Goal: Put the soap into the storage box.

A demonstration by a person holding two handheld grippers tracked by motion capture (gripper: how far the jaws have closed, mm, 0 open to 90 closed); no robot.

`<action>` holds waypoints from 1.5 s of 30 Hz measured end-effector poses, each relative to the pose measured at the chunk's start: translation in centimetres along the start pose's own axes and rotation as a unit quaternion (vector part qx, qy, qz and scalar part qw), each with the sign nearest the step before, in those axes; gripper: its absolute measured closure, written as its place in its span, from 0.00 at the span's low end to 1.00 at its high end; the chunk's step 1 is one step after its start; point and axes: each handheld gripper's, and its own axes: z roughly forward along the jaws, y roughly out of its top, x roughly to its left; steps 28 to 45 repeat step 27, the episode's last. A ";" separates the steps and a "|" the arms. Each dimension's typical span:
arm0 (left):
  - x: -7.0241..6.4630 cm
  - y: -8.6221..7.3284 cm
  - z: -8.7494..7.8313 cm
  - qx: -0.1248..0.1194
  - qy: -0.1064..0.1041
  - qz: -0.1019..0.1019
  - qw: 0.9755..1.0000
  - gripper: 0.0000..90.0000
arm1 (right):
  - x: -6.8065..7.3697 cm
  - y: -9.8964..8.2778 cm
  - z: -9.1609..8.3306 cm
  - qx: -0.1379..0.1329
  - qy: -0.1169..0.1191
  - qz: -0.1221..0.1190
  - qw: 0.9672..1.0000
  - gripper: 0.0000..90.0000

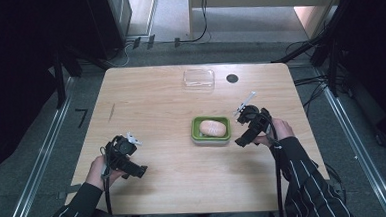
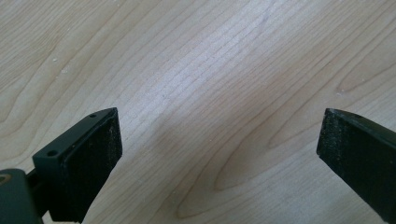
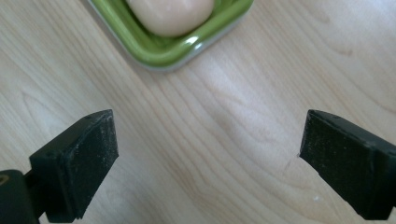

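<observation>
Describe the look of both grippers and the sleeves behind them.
The left gripper and right gripper are black, each with two blocky jaws faced in rough dark pads. A small pale plate tops each, and a black cable trails back. The sleeves are dark with thin white stripes.

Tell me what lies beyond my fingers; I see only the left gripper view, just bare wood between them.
Observer: In the high view your left gripper sits near the table's front left, and a green dish with a pale bun-like lump lies to its right, mid-table.
Operator: Report the other gripper.
Observer: The right gripper is open, apart from the dish, with that dish's corner just ahead of its fingers.
Operator: Name anything at the far edge.
Observer: A clear plastic lid or box lies there, with a small black disc to its right.
</observation>
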 end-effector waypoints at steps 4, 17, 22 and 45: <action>-0.1 0.1 0.0 0.000 -0.001 0.001 1.000 0.01 | 0.1 -0.8 0.2 0.009 0.000 0.001 1.000 0.05; -0.2 0.3 0.0 0.000 -0.001 0.004 1.000 0.01 | 0.6 -4.1 0.8 0.025 0.005 0.020 0.999 0.05; -0.3 0.4 0.1 0.001 -0.002 0.007 1.000 0.01 | 0.7 -5.1 0.8 0.022 0.006 0.023 0.999 0.05; -0.4 0.6 0.1 0.000 0.001 0.009 1.000 0.01 | 0.9 -5.7 1.0 0.030 0.011 0.024 0.999 0.05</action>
